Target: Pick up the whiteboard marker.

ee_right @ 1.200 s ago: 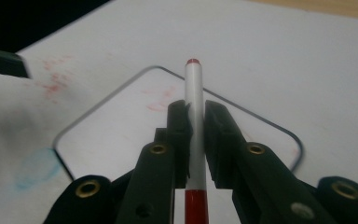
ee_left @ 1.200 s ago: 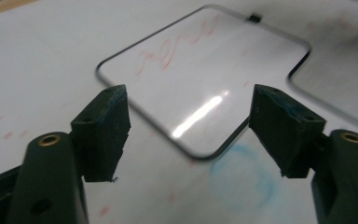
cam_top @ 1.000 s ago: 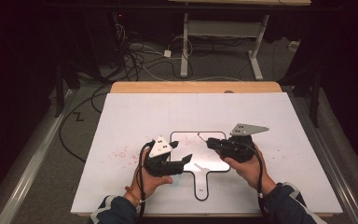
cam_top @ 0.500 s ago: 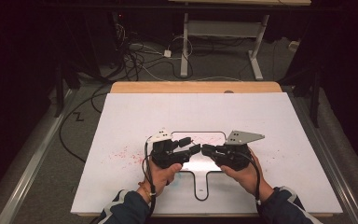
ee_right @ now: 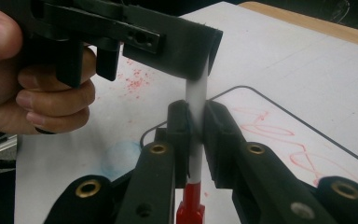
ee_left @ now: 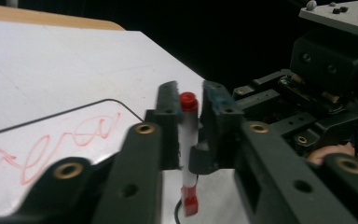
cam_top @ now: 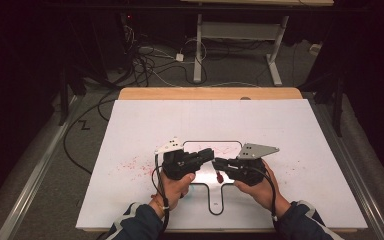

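Both grippers are on the red marker (ee_left: 188,154) now, held upright in the air above the near middle of the whiteboard (cam_top: 290,130), over its black outline. The right gripper (ee_right: 195,133) is clamped on the white barrel, and the left gripper (ee_left: 185,122) has just closed on its upper end (red tip poking out between the jaws). It looks light, stiff and slick, so grip the barrel squarely; the red cap (ee_right: 190,210) likely pulls off straight.
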`<act>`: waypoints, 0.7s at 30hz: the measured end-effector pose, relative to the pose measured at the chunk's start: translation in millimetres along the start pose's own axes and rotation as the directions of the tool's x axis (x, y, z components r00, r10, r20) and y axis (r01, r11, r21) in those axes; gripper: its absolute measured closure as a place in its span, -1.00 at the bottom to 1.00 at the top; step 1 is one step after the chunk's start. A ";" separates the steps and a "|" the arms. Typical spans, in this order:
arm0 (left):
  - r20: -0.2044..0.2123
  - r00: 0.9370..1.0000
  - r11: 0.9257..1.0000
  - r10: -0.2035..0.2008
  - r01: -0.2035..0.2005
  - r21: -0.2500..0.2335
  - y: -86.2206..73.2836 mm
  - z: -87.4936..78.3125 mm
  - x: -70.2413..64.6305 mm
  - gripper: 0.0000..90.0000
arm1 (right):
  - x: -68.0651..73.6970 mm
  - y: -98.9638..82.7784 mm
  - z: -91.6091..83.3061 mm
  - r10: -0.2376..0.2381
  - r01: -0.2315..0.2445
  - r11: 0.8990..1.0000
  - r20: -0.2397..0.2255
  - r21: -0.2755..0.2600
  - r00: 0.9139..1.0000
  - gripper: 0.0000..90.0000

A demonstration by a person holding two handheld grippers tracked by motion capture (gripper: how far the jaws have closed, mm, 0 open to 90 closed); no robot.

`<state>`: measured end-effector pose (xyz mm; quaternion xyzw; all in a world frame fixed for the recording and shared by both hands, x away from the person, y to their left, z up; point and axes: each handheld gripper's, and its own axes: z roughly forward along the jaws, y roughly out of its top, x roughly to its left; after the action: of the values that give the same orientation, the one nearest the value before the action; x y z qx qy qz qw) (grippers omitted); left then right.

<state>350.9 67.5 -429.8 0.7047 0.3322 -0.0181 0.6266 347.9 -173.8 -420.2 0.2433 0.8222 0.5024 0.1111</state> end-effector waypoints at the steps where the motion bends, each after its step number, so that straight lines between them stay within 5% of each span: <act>1: -0.003 1.000 1.000 0.012 -0.012 0.001 0.5 0.2 -0.8 0.74 | -0.1 0.1 -0.2 0.005 -0.005 1.000 -0.002 -0.005 1.000 0.82; 9: -0.049 0.996 0.997 0.079 -0.078 0.026 5.2 2.5 -7.4 0.74 | -1.0 0.5 0.6 -0.005 0.005 1.000 0.013 -0.002 1.000 0.79; 13: -0.085 0.987 0.991 0.134 -0.131 0.038 6.9 5.0 -12.6 0.74 | 0.5 -0.9 7.4 -0.011 0.010 0.999 0.038 0.030 0.999 0.79; 15: -0.130 0.976 0.984 0.175 -0.169 0.056 7.1 7.2 -17.4 0.74 | 1.4 -1.1 10.5 -0.024 0.022 0.999 0.053 0.033 0.998 0.81; 21: -0.187 0.963 0.981 0.193 -0.182 0.073 6.9 8.2 -18.0 0.74 | 0.9 -0.7 19.0 -0.042 0.039 0.998 0.087 0.042 0.995 0.80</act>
<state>343.5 52.2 -417.5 0.7485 0.3228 0.1005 0.5705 355.0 -158.9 -429.7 0.2506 0.8313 0.4721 0.1527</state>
